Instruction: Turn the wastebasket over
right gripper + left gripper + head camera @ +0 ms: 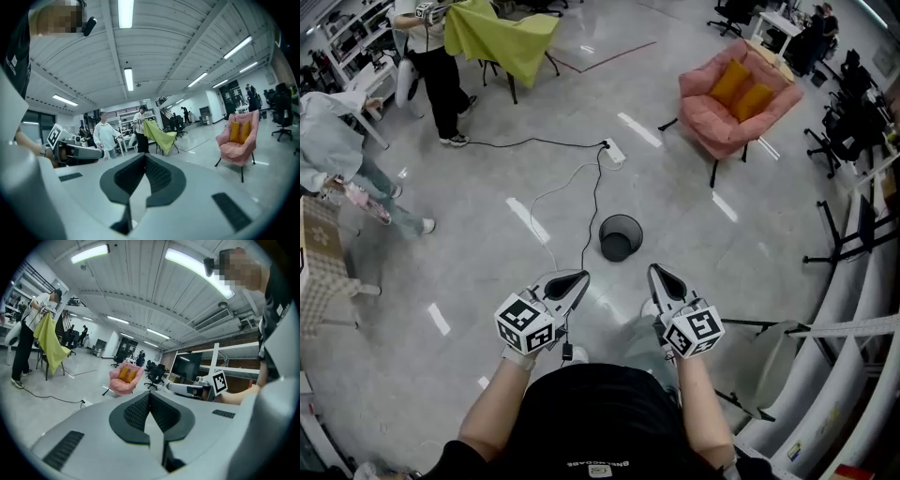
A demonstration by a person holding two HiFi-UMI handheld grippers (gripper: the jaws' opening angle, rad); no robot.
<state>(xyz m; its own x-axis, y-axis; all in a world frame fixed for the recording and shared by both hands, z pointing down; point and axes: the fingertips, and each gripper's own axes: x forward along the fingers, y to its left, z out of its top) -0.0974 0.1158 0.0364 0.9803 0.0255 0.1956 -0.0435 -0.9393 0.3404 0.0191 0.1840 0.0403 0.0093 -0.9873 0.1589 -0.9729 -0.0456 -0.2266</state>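
Observation:
A black mesh wastebasket stands upright on the grey floor, mouth up, in the head view. My left gripper is held out below and left of it, jaws shut and empty. My right gripper is level with it, below and slightly right of the basket, also shut with nothing in it. Both are apart from the basket. In the left gripper view the left gripper shows closed dark pads, and the right gripper in its own view looks the same. Neither gripper view shows the basket.
A black cable and a white cable run from a power strip down past the basket's left side. A pink armchair stands at the back right, a chair under a yellow-green cloth at the back left with people near it. White shelving lines the right.

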